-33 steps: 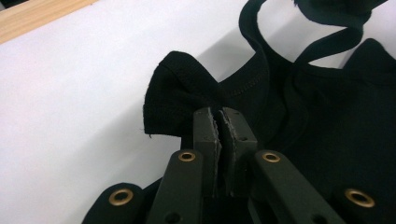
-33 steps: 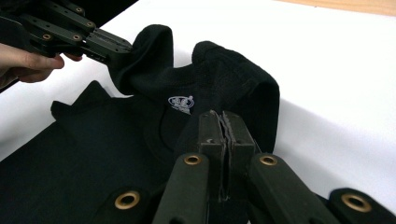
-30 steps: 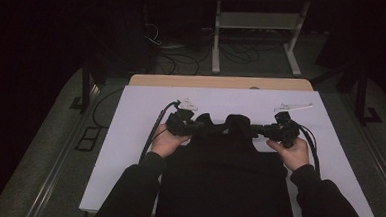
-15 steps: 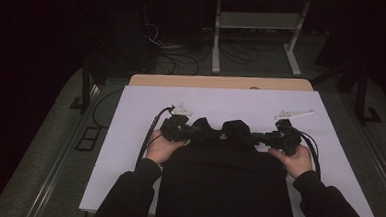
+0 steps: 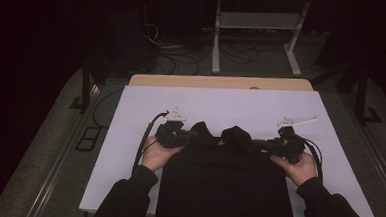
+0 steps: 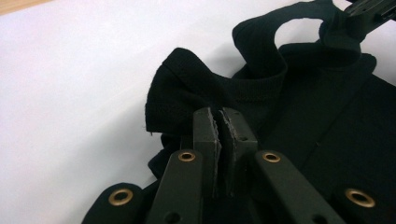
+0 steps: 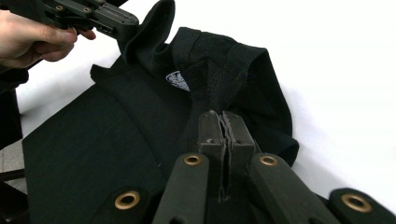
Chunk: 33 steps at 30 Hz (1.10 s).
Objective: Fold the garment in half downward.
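This looked like a lab or recording studio rather than a home: a flat white sheet-covered worktable with a pale wooden edge sat on grey speckled carpet in a darkened room. Behind it, loose black cables snaked across the floor beside a white metal equipment stand.

Black garment: near hem cut off by the high view's bottom edge and by both gripper views' lower edges; pale crest print inside the collar too small to read; cloth between each gripper's jaws hidden by the pads.
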### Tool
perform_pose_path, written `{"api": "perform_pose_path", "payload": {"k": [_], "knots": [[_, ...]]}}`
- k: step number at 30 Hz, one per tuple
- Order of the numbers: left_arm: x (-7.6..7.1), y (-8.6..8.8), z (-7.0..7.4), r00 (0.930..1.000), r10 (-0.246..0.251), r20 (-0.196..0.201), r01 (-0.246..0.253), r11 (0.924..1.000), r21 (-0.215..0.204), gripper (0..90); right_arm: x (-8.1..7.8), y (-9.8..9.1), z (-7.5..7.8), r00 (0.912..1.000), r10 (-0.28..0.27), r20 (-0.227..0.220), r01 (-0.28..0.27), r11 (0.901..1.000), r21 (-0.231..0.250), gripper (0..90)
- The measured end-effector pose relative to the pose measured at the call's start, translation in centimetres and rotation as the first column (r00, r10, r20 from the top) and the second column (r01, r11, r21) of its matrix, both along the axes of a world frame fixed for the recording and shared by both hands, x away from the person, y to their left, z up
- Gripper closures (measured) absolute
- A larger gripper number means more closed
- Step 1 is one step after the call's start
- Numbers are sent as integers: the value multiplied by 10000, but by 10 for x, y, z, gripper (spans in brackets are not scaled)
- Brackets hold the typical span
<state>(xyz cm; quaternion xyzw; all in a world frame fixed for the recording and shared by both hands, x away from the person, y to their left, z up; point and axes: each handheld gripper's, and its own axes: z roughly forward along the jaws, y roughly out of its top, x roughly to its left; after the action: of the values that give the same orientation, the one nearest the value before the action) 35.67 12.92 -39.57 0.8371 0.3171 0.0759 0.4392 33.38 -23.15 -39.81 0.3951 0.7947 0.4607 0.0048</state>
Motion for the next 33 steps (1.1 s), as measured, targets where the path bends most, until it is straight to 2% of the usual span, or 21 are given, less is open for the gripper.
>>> {"api": "perform_pose_path", "payload": {"k": [7, 15, 24, 33], "knots": [[-8, 6, 1, 10000, -47, -43, 46, 9998, -208, 843, -10, -2, -1, 9998, 107, -188, -104, 9998, 145, 867], [-20, 9, -4, 9992, -185, -352, 180, 9997, -154, 843, -19, -4, 0, 9995, 184, -246, -180, 9997, 184, 867], [-33, 7, -4, 9980, -514, -377, 515, 9987, 24, 842, -27, -3, -3, 9982, 397, -452, -392, 9992, 121, 867], [-43, 8, -2, 9971, -657, -373, 656, 9978, -43, 843, -38, -2, -4, 9966, 595, -578, -591, 9982, 90, 867]]}}
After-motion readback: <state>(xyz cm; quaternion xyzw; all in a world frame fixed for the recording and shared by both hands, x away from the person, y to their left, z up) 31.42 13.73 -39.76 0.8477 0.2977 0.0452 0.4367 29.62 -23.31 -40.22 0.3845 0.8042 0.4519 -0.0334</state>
